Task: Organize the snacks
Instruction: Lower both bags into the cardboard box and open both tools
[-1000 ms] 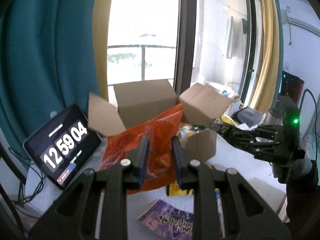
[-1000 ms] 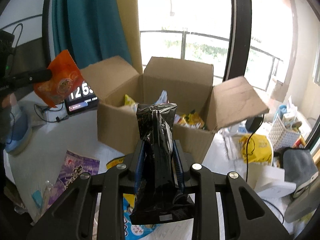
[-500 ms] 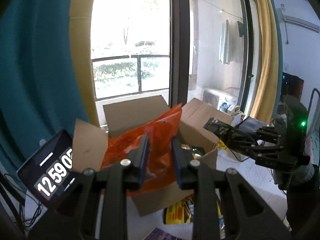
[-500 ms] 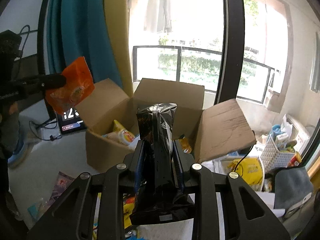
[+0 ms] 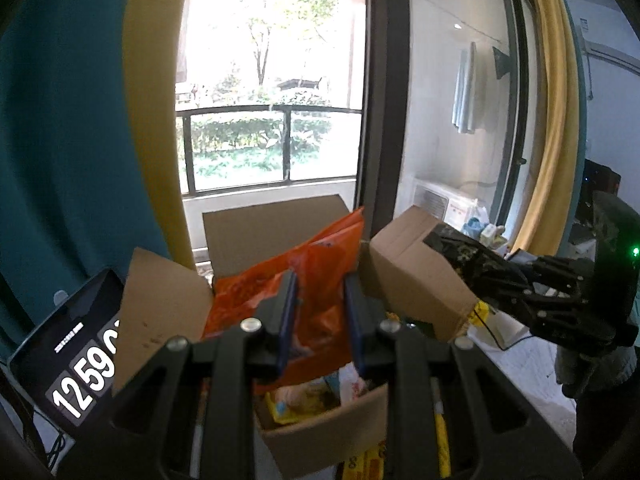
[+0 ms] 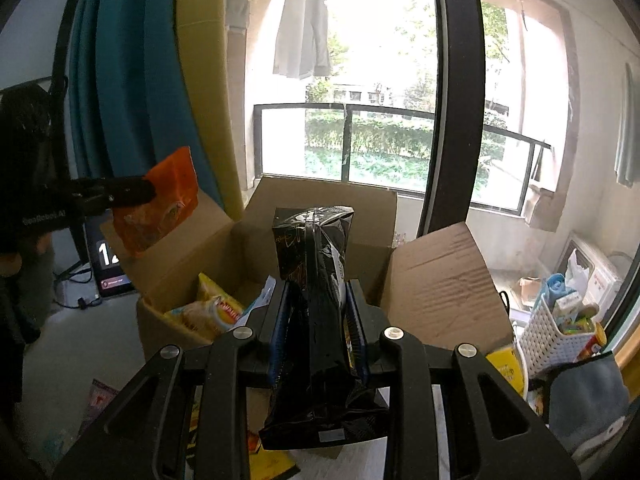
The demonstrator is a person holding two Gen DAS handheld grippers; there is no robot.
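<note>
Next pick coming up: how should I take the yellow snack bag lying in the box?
Grip the yellow snack bag by its upturned top edge, coming from above: it leans against the cardboard box wall, so only the top looks clear to reach.

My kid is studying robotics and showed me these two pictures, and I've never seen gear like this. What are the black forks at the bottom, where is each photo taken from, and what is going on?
There is no robot here: a person holds a two-finger claw in each hand, with a wide-angle camera on each looking forward along its fingers. One picture is from the left claw, shut on an orange snack bag. The other is from the right claw, shut on a black snack bag. Both are held at an open cardboard box that already holds snacks, such as a yellow packet. A tablet showing a clock stands beside the box.
</note>
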